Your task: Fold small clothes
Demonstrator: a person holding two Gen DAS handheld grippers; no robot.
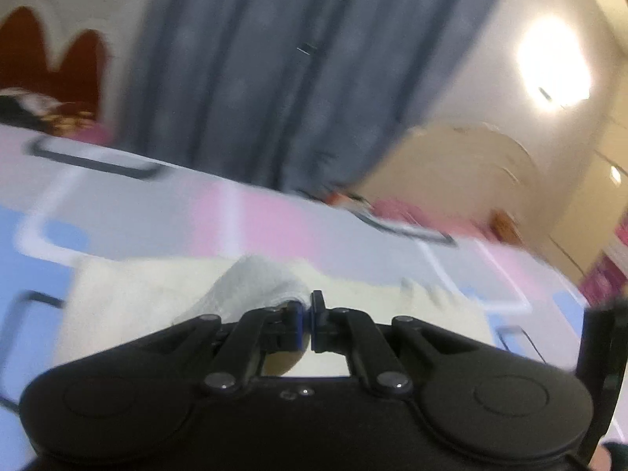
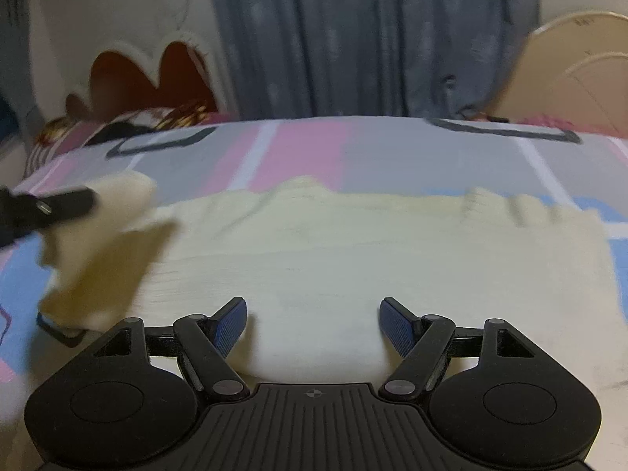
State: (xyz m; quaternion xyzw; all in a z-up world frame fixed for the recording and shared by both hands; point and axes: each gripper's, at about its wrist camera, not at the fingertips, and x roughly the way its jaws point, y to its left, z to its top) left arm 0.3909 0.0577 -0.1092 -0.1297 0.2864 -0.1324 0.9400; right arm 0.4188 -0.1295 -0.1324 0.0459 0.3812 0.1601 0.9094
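Cream top (image 2: 333, 259) lies flat on the bedsheet (image 2: 306, 153). Left gripper (image 1: 307, 320) is pinching its sleeve (image 1: 251, 286), lifted up; right gripper (image 2: 313, 324) hangs spread wide over the hem.

Left tool (image 1: 306, 316): matte black plastic body, round side housings, silver pivot screws, blue-edged pads.
Right tool (image 2: 313, 324): black ribbed base, crosshair marking, textured blue pads (image 2: 231, 324).

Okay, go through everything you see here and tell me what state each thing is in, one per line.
Left gripper: shut, pinching a sleeve.
Right gripper: open, empty, above the garment.
Cream garment: spread on the bed.
Left sleeve: lifted off the bed.
Bedsheet: flat.
Curtain: drawn.
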